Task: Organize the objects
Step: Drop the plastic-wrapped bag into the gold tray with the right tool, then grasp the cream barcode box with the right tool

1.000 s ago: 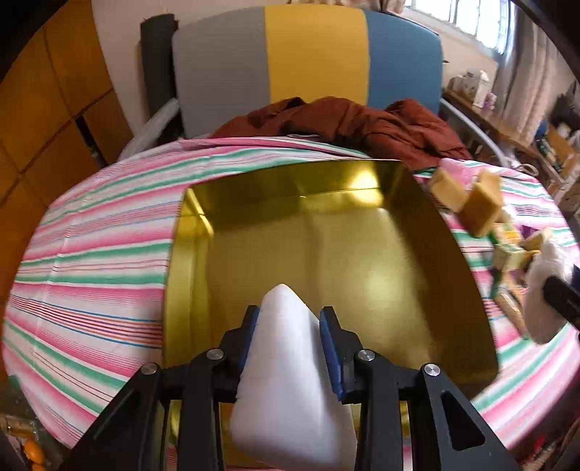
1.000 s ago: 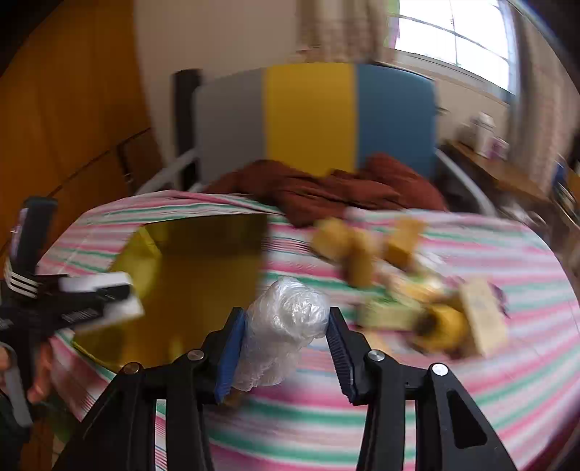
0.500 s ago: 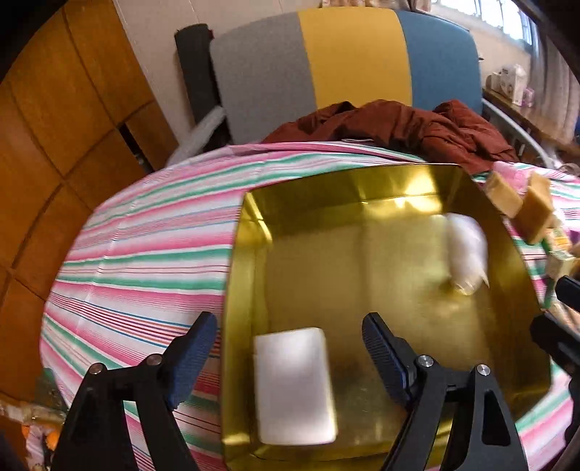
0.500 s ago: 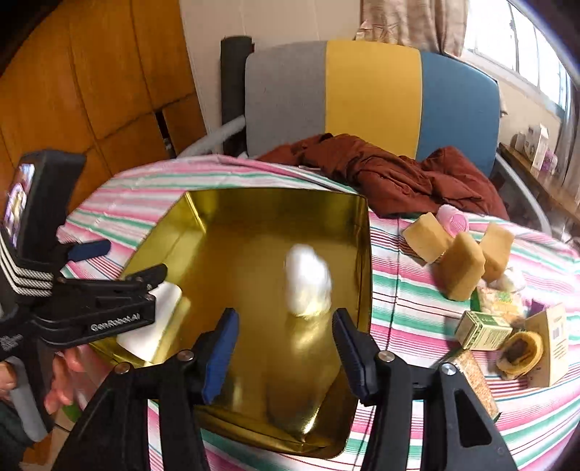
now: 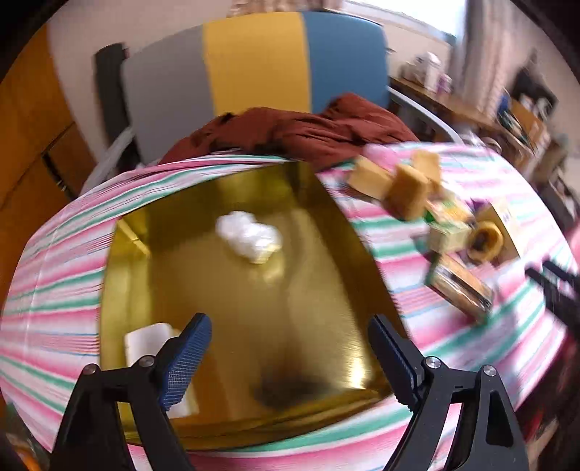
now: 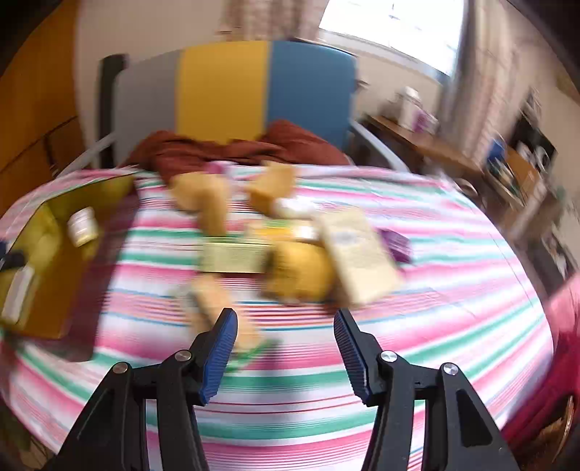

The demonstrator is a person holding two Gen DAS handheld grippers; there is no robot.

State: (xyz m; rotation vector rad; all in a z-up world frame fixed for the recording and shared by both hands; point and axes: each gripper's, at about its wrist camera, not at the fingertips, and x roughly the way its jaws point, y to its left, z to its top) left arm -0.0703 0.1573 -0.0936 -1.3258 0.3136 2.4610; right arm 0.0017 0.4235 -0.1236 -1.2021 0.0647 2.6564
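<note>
Right tongs had just been opening, empty, facing the loose pile mid-table, nearer it than the left tongs, also just opened wide, empty over the gold tray by the table's left edge.

Daylight enters from a window at upper right, blown out to white in the right wrist view. Both views are bright but smeared by motion blur: the boxes on the striped cloth are soft, worse in the right wrist view. The gold tray throws glare near its front right corner and a dark shadow patch beside it. Fisheye bends the edges, and the corners go black.
</note>
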